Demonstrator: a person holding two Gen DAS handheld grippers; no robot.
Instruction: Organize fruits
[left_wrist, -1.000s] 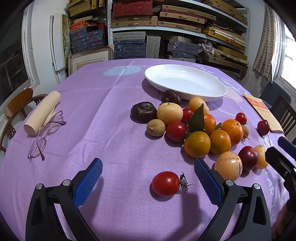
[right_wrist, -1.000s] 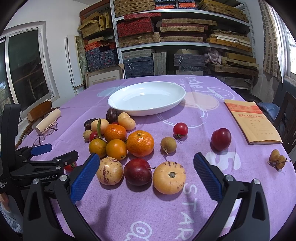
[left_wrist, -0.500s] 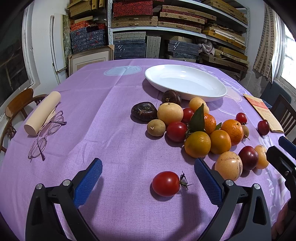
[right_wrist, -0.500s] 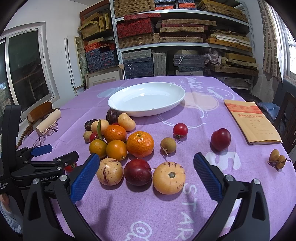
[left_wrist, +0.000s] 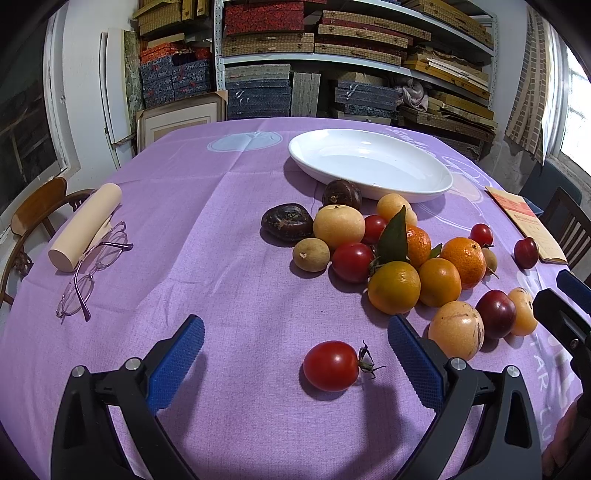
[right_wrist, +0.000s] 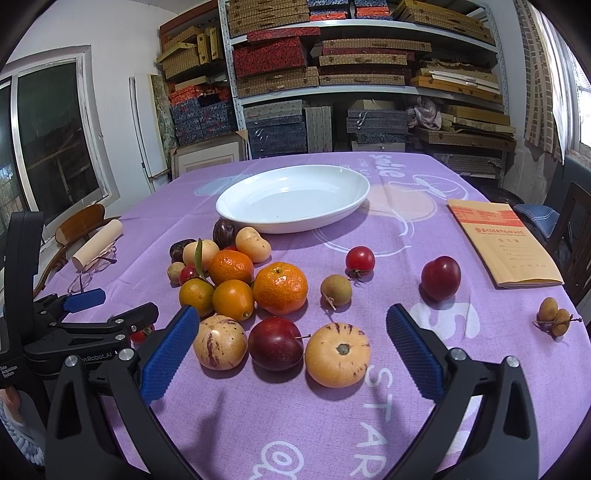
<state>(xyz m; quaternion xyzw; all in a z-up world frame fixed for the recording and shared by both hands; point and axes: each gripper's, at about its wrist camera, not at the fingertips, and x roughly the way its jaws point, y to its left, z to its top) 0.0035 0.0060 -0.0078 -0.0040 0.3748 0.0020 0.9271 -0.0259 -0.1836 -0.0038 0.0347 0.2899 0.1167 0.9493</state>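
A white oval plate (left_wrist: 436, 186) (right_wrist: 354, 206) stands empty at the far middle of the purple tablecloth. Before it lies a heap of fruit: oranges (left_wrist: 393, 286) (right_wrist: 284, 288), red tomatoes, plums (right_wrist: 275, 343), striped yellow melons (right_wrist: 338, 354) and dark brown fruits (left_wrist: 286, 221). A lone red tomato (left_wrist: 330, 365) lies between the wide-apart fingers of my left gripper (left_wrist: 295, 356), untouched. My right gripper (right_wrist: 290, 345) is open too, its blue pads flanking the plum and melons from just in front. The left gripper's side shows in the right wrist view.
A cream roll (left_wrist: 86, 227) and spectacles (left_wrist: 94, 266) lie at the table's left. A brown notebook (right_wrist: 504, 243) sits at the right, with a plum (right_wrist: 441, 278), a tomato (right_wrist: 360, 258) and small longans (right_wrist: 554, 315) near it. Chairs and stacked shelves surround the table.
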